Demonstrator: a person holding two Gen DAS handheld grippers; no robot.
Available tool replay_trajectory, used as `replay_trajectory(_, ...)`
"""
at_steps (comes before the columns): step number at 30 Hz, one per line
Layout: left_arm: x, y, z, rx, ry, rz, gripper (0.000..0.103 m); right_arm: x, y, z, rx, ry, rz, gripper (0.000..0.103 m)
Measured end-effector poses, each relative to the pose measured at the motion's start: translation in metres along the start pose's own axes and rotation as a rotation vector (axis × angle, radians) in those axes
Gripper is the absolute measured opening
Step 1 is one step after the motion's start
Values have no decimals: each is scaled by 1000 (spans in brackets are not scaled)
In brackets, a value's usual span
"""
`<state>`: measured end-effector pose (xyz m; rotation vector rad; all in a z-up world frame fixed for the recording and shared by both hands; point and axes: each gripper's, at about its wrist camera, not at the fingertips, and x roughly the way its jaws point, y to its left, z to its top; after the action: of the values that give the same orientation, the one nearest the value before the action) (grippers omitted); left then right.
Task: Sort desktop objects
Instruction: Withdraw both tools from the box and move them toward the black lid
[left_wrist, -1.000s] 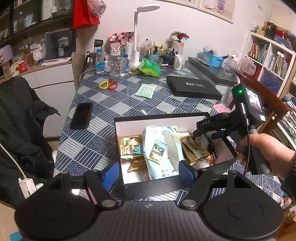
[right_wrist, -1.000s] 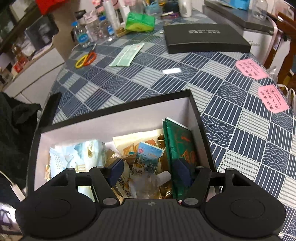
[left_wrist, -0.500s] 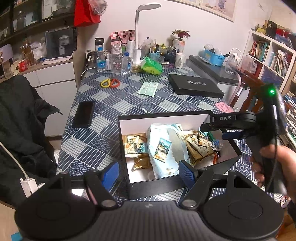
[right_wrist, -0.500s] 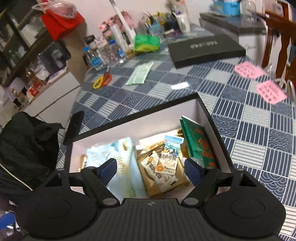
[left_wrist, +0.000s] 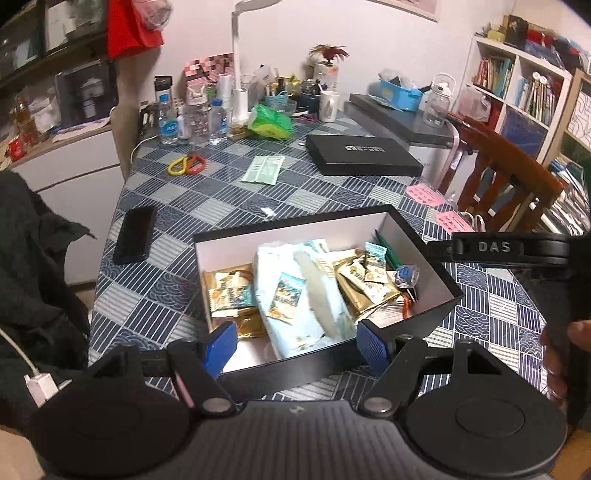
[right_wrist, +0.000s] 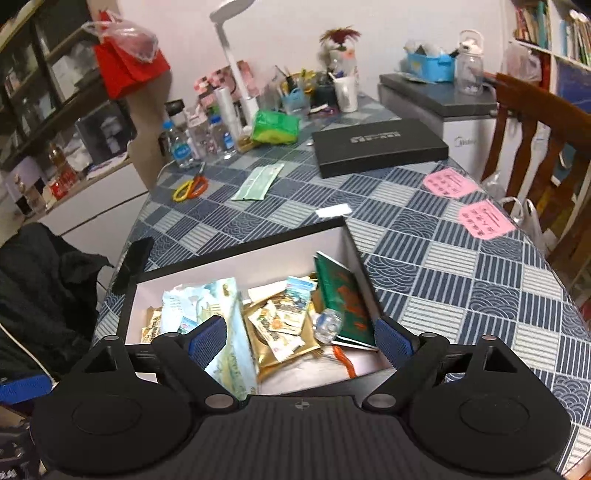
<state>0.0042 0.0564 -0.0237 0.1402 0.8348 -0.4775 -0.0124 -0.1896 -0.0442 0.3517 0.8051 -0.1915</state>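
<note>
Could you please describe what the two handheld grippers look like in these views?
Both are matte black: the left gripper and right gripper each have ribbed blue pads, two round hubs and silver pivot screws. The right one's arm bears white "DAS" lettering.

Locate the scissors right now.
In both wrist views the scissors lie far-left on the checked table, just in front of the water bottles, left of the green sachet.

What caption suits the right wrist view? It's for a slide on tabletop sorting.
Right gripper, jaws opening and empty, above the snack-filled black box; scissors remain on the checked tablecloth.
</note>
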Motion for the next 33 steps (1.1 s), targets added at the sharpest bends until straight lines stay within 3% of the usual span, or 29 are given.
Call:
replay_trajectory(11, 27, -65, 28, 56, 30, 40, 85, -4, -70, 16, 28, -37, 49, 91)
replay_trajectory(24, 87, -179, 91, -3, 64, 128, 85, 18, -175, 77, -96, 15, 113, 91)
replay_trajectory(33, 122, -230, 121, -77, 87, 184, 85, 30, -224, 111, -172, 58, 168, 91)
